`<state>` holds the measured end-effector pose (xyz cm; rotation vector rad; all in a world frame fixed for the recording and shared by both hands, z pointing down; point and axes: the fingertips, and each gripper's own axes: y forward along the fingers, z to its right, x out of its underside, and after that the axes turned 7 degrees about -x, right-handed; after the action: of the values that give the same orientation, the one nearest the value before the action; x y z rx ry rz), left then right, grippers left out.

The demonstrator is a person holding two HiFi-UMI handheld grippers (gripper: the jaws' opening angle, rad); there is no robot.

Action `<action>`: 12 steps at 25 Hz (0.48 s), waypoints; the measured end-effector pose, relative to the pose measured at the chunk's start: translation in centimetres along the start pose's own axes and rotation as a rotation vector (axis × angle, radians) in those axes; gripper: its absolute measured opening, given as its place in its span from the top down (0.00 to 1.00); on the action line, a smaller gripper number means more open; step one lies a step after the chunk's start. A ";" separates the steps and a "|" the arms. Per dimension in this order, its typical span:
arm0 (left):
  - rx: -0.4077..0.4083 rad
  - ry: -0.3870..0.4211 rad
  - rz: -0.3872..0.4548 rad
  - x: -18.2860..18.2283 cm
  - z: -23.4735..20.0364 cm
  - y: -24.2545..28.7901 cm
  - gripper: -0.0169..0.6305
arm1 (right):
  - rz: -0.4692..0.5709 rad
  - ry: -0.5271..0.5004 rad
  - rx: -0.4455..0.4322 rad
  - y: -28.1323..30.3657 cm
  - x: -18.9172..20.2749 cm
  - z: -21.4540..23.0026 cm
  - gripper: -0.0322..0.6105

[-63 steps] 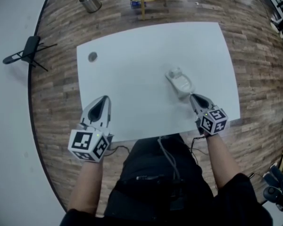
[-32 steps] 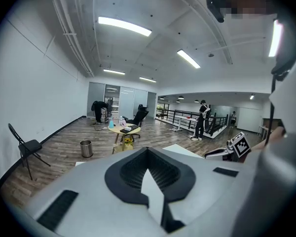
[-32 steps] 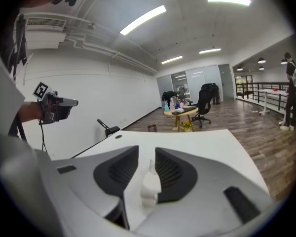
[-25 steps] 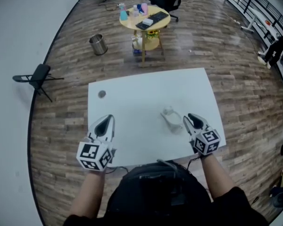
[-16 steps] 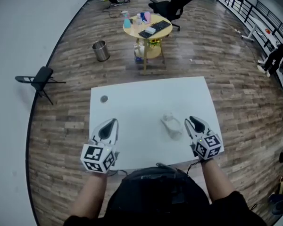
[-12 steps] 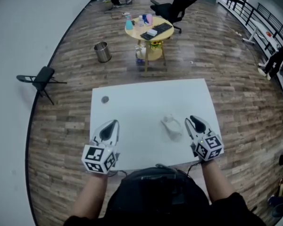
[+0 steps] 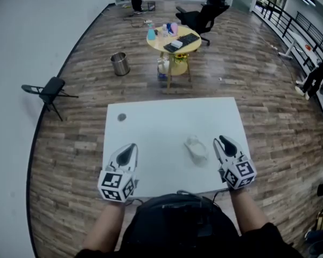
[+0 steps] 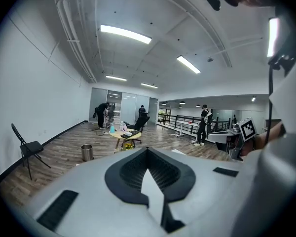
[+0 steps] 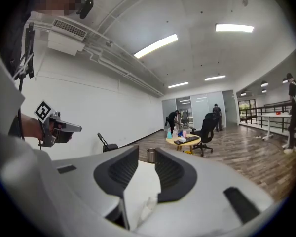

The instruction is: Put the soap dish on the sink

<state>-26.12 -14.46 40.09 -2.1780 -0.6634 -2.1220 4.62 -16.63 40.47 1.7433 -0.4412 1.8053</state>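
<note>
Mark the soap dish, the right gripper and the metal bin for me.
soap dish (image 7: 196, 149), head view, its white middle.
right gripper (image 7: 222, 140), head view, between its fingertips.
metal bin (image 7: 119, 64), head view, its side wall.

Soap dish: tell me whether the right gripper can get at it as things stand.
Probably yes. The soap dish lies on the white table just left of the right gripper; nothing stands between them, and the jaws stand apart.

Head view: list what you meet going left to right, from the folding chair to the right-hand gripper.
folding chair → left gripper → soap dish → right gripper
</note>
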 end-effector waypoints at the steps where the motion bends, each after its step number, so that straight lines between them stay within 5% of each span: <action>1: -0.003 0.010 -0.005 0.2 0.0 0.0 0.99 | 0.007 -0.007 0.002 -0.1 -0.2 0.0 0.76; 12: -0.016 0.039 -0.054 2.4 0.5 -0.3 0.99 | 0.033 -0.016 0.009 -0.9 1.4 0.4 0.81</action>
<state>-25.80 -13.37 42.23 -2.1448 -0.7130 -2.1969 5.53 -15.89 41.75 1.7674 -0.4719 1.8205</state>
